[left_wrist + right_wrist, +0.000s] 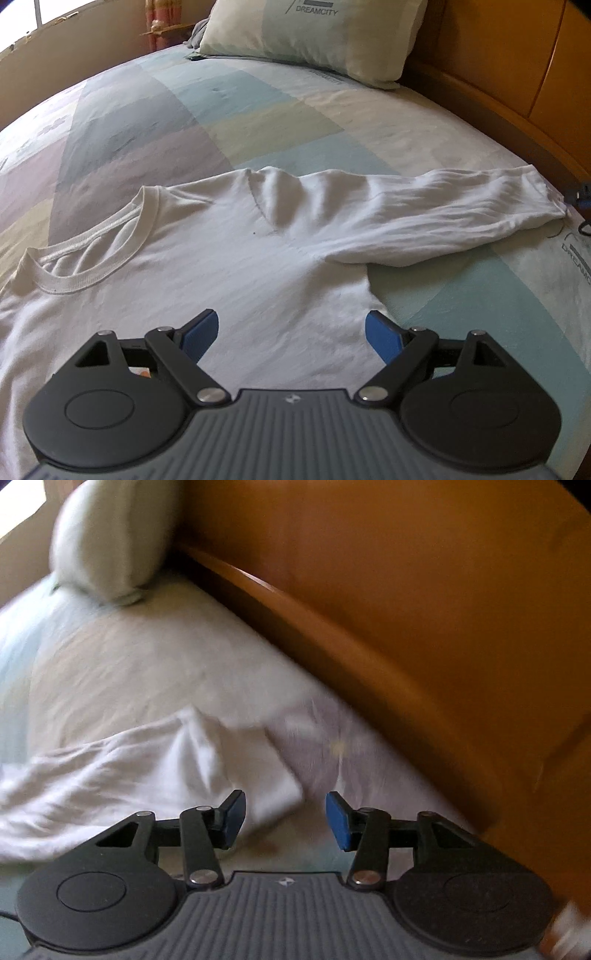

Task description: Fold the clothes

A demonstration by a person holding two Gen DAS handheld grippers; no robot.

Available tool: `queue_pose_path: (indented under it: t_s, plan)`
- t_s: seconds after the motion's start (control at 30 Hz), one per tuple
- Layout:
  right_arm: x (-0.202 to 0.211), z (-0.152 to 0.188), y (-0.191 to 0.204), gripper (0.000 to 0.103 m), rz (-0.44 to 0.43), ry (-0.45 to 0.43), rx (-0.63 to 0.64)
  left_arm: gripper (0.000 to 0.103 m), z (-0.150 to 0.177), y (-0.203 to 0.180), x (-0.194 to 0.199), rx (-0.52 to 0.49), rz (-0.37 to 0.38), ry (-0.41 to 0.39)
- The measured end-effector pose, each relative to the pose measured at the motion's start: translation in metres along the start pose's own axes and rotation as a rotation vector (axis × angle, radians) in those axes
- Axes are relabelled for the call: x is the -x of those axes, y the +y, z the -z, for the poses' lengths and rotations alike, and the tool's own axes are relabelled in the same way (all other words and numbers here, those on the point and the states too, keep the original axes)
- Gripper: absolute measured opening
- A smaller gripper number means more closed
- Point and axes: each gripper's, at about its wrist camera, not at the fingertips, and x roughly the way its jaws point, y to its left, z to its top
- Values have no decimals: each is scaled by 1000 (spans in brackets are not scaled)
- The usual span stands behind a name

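Observation:
A white long-sleeved shirt (pixel 221 266) lies flat on the bed, its ribbed collar (pixel 92 251) at the left and one sleeve (pixel 424 218) stretched out to the right. My left gripper (pixel 291 336) hangs open above the shirt's body, with nothing between its blue pads (pixel 199 338). In the blurred right wrist view, the sleeve's cuff end (pixel 236 768) lies just ahead of my right gripper (pixel 286 818). Its jaws stand apart, and the cuff's corner reaches into the gap without being pinched. A tip of the right gripper (pixel 580 195) shows at the cuff in the left wrist view.
The bed (pixel 258 122) has a pastel patchwork sheet. A pillow (pixel 314 37) rests at its head. A wooden headboard (pixel 424 609) runs close along the right side, near the cuff. A window (pixel 22 18) and wall lie at the far left.

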Motion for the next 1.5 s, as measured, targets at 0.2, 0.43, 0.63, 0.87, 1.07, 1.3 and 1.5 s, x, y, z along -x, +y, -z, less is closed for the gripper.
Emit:
queue_pose_path:
  t_s: [0.2,0.43,0.63,0.87,1.07,1.3,1.5]
  plan:
    - [-18,5,-4,23,-91,2,-153,86,1,-3,-1,-28,2,9]
    - [-2,-2,4,31,27,-20,-155,86,0,0,1,-11,3,0]
    - [21,-4,62,67,93,-147,123,87,-4,4,1,-23,-8,-18]
    - [-37,11,141,81,-34,-58,321,87,-13,4,-8,-42,-12,-19]
    - [-50,-6,94,95,19,-41,125,87,1,17,-11,-70,-123,20]
    - [-24,1,167,98,-115,27,148,87,13,53,-1,75,-139,41]
    - [-40,36,269,99,-122,56,236,87,28,68,8,75,-145,39]
